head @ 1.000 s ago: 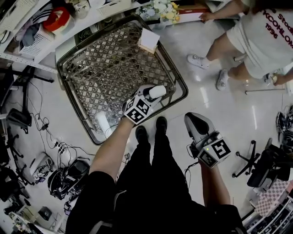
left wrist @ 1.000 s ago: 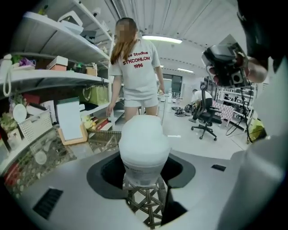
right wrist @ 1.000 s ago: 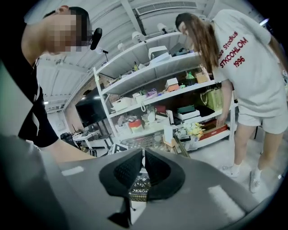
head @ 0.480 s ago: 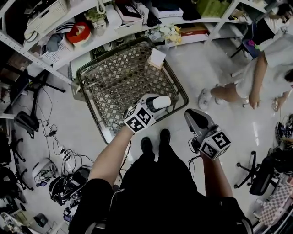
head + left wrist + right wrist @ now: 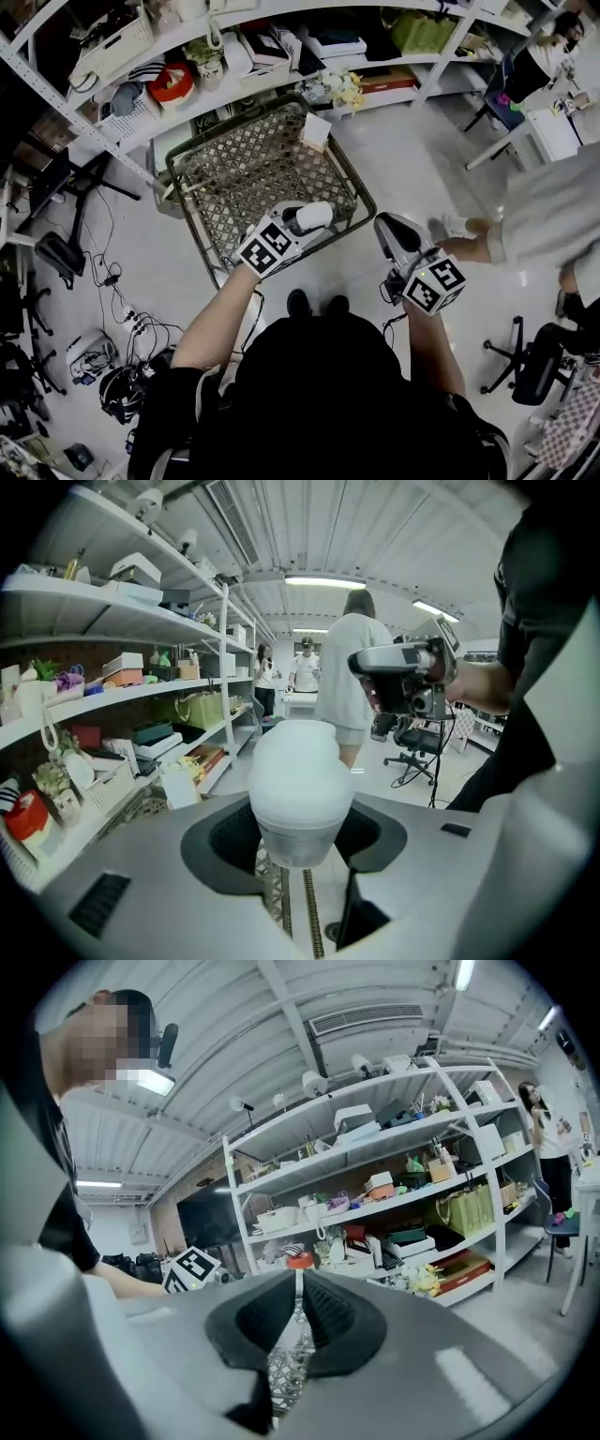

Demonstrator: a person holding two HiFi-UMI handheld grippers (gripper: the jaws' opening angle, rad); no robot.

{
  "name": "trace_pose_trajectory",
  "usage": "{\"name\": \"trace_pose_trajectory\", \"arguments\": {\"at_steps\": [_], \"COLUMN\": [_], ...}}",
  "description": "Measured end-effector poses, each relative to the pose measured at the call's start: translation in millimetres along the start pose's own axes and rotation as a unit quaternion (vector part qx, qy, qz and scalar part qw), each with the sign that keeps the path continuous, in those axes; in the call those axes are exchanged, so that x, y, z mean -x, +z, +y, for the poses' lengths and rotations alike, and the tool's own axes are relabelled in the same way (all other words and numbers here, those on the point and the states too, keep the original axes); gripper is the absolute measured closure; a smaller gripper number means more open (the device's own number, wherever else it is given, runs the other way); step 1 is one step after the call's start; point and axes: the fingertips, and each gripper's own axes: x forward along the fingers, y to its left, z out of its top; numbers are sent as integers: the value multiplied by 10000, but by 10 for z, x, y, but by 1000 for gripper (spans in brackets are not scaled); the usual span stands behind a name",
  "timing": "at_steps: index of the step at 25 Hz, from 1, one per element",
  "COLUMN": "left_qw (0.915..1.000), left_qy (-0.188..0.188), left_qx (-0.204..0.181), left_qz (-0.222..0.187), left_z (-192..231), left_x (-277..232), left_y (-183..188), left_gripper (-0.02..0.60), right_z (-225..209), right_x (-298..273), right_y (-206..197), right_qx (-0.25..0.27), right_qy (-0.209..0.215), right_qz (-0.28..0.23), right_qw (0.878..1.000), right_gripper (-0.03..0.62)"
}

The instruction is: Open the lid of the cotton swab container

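Left gripper [image 5: 298,855]: jaws clamped on the cotton swab container [image 5: 298,780], which protrudes past the jaw tips with its lid on. Right gripper [image 5: 294,1316]: jaws closed, nothing between them, positioned beside the left gripper and clear of the container.

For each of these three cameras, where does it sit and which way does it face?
Head view: on the head, facing steeply down at the wire basket and floor; shows both arms, left gripper, right gripper.
Left gripper view: on the left gripper, along its fingers gripping the white container; right gripper beyond.
Right gripper view: on the right gripper, facing the shelves; fingers closed, empty.
Shared: both gripper views show the shelves.
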Motion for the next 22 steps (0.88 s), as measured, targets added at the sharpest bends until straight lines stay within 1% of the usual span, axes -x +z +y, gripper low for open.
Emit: {"name": "trace_pose_trajectory", "arguments": {"at_steps": [4,8,12,16,20,22], "left_qw": [9998,9992,9991,9994,9995,9990], "left_qy": [136,242,257,85,-226,-369], "left_qx": [97,269,299,254,7,-109], "left_qz": [-81,-147,-147,-239,-222,-227], "left_z": [-43,-108,-194,-314,-459,-524], "left_x": [56,104,129,60,32,47], "left_y": [146,268,421,632,828,922], "left_gripper": [376,376,376,376,376,376], "right_z": [-179,-300,-395,-473,-452,-414], "right_x": [125,265,381,531,628,638], "right_y": [23,109,172,219,297,345], "right_qx": [-88,-33,93,74,-48,18], "right_qy": [37,145,201,93,134,208], "right_qz": [6,60,111,-30,-225,-229], "right_qw": [10000,9999,9997,9999,9996,9995], "right_gripper": [560,560,559,559,536,522]}}
